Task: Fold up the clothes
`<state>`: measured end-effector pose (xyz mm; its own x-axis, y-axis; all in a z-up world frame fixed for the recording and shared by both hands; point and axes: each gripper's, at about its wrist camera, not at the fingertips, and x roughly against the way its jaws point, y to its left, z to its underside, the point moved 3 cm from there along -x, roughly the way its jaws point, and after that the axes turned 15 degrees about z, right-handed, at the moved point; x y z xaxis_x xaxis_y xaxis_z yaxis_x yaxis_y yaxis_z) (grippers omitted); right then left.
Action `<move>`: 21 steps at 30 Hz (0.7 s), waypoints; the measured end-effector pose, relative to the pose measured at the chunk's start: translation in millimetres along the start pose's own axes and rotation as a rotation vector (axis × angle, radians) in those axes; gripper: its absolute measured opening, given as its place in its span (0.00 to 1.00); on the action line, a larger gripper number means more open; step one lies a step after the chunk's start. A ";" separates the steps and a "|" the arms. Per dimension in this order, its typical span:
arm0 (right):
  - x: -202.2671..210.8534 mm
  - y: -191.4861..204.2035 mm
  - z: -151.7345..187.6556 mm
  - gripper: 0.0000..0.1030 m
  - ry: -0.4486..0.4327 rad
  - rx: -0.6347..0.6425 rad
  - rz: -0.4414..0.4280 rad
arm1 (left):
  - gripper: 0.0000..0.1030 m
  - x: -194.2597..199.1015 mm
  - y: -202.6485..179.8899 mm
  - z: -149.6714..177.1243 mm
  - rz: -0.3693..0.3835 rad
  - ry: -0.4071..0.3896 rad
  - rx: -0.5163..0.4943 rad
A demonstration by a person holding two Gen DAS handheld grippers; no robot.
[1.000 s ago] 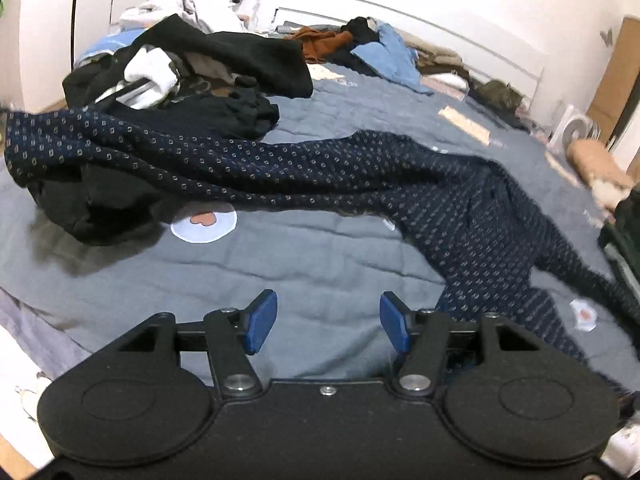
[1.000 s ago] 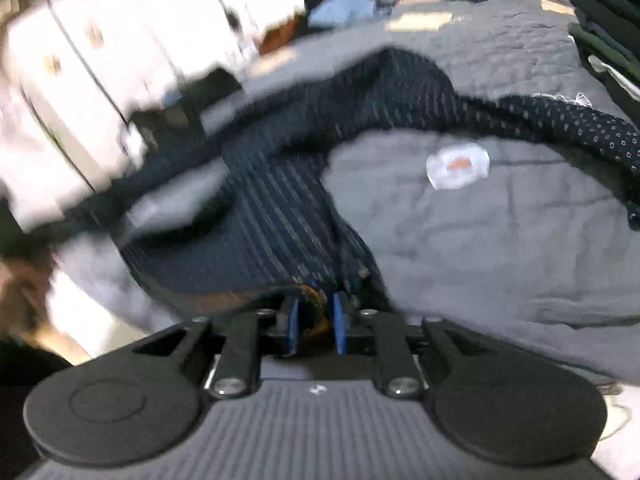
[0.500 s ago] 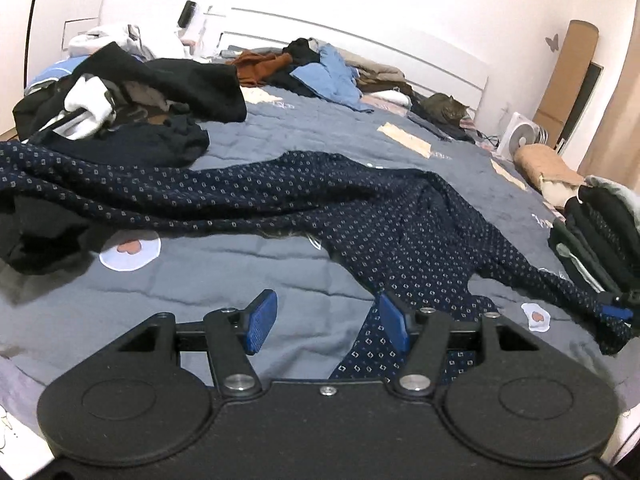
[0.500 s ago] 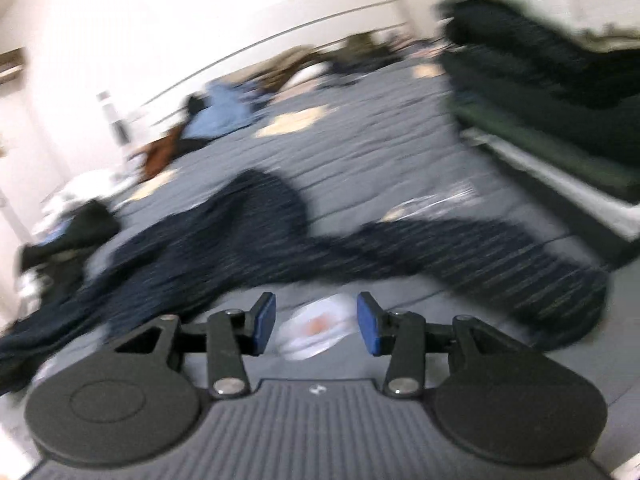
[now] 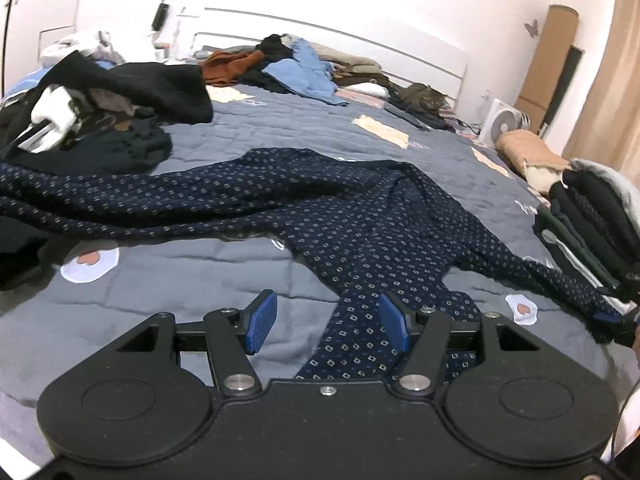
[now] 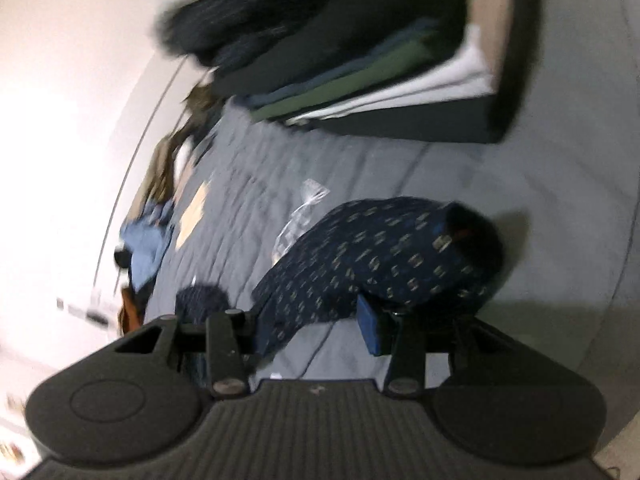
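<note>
Your left hand-held gripper (image 5: 327, 322) hovers with jaws apart over the navy dotted garment (image 5: 320, 216) on the bed (image 5: 200, 276). Your right hand-held gripper (image 6: 312, 320), jaws just opened, straddles a sleeve end (image 6: 384, 256) without clamping it.

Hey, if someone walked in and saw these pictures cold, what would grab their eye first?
Most striking is the navy patterned garment sprawled across the middle of the grey quilt, one end reaching between the open fingers of the left hand-held gripper. To the right rises a neat stack of folded clothes, while a jumbled dark clothes pile sits at the far left.
</note>
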<state>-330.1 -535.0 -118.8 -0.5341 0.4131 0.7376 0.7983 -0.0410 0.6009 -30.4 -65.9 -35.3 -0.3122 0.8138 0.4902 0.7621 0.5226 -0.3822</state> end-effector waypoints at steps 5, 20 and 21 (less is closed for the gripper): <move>-19.0 -8.0 -4.2 0.43 0.033 -0.075 0.040 | 0.55 -4.2 -2.7 1.3 -0.012 0.009 -0.008; 6.3 16.3 -1.5 0.02 -0.107 -0.048 -0.055 | 0.55 -8.8 -4.8 0.9 -0.018 0.014 -0.018; 11.5 22.1 0.4 0.02 -0.115 -0.032 -0.084 | 0.55 -8.9 -4.9 0.8 -0.018 0.013 -0.018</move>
<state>-318.5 -530.8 -97.3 -0.5619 0.5175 0.6454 0.7418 -0.0301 0.6700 -31.8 -75.4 -38.3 -0.3186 0.8007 0.5074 0.7665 0.5325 -0.3591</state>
